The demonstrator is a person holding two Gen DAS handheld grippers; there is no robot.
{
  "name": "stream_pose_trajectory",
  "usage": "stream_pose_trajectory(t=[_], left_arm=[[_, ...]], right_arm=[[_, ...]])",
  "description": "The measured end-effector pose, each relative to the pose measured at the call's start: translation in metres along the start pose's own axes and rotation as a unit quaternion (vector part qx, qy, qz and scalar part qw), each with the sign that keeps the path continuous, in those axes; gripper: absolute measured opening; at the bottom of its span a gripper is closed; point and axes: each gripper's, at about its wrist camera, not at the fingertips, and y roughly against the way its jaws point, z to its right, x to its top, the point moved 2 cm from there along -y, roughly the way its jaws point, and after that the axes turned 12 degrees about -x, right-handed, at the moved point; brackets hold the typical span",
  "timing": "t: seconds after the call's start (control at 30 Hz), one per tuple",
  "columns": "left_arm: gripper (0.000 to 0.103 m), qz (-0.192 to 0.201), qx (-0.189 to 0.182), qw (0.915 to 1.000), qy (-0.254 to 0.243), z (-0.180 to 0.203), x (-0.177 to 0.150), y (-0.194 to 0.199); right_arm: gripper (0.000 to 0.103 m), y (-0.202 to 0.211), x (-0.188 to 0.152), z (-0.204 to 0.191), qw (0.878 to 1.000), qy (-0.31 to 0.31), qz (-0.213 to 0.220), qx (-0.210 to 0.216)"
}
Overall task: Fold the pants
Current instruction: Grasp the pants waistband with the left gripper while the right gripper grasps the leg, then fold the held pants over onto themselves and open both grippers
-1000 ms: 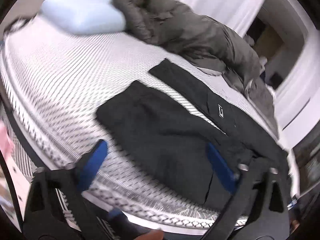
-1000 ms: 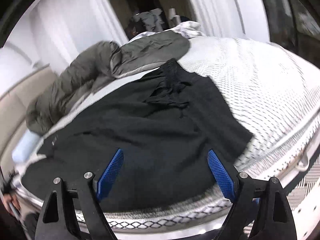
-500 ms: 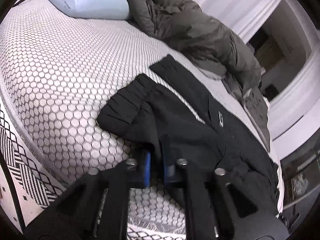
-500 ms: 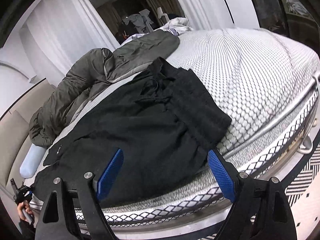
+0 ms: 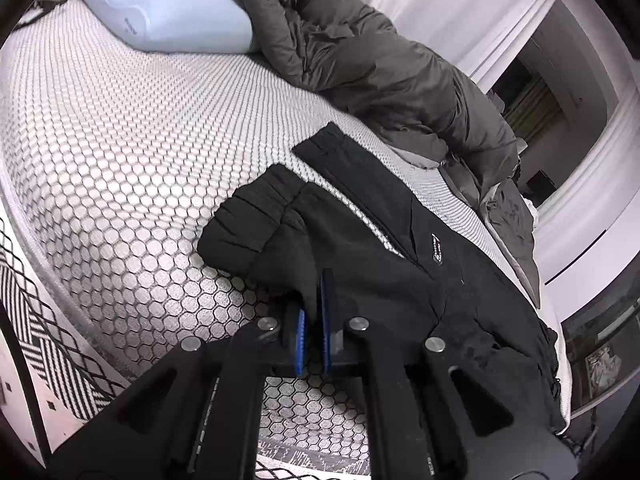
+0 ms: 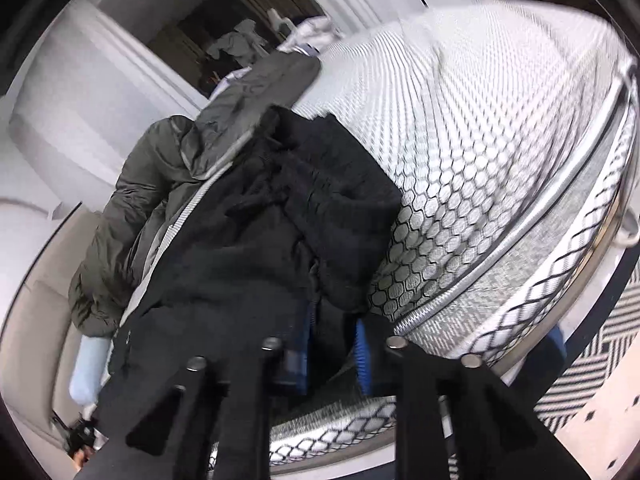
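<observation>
Left wrist view: the left gripper (image 5: 314,312) is clenched on the near pant-leg edge of the black pants (image 5: 400,280), which run toward 2 o'clock across the honeycomb mattress (image 5: 120,160). The right gripper (image 6: 334,344) is narrowed around the waistband end, contact unclear. Best lift both ends level, keeping the cloth taut.
</observation>
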Motion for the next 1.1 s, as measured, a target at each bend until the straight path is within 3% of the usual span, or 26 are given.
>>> stream_pose_trajectory(t=[0.3, 0.47, 0.67, 0.9, 1.0, 1.1], left_arm=[[0.002, 0.023, -0.008, 0.9993, -0.027, 0.02, 0.017, 0.021], [0.001, 0.026, -0.012, 0.9989, -0.037, 0.031, 0.035, 0.014], [0.0, 0.032, -0.015, 0.9981, -0.05, 0.053, 0.065, -0.006], [0.0, 0.023, -0.012, 0.9974, -0.067, 0.095, 0.128, -0.076], [0.0, 0.008, 0.004, 0.9975, -0.07, 0.111, 0.161, -0.132], [0.001, -0.031, 0.034, 0.9964, -0.072, 0.119, 0.184, -0.194]], right_arm=[[0.01, 0.047, 0.002, -0.018, 0.999, 0.021, 0.046, 0.013], [0.01, 0.056, 0.012, -0.032, 0.998, 0.027, 0.056, 0.009], [0.01, 0.062, 0.037, -0.048, 0.996, 0.004, 0.088, 0.034], [0.01, 0.037, 0.101, -0.102, 0.991, 0.007, 0.13, 0.013], [0.01, 0.001, 0.147, -0.136, 0.99, 0.018, 0.136, -0.015], [0.011, -0.04, 0.187, -0.165, 0.99, 0.027, 0.133, -0.035]])
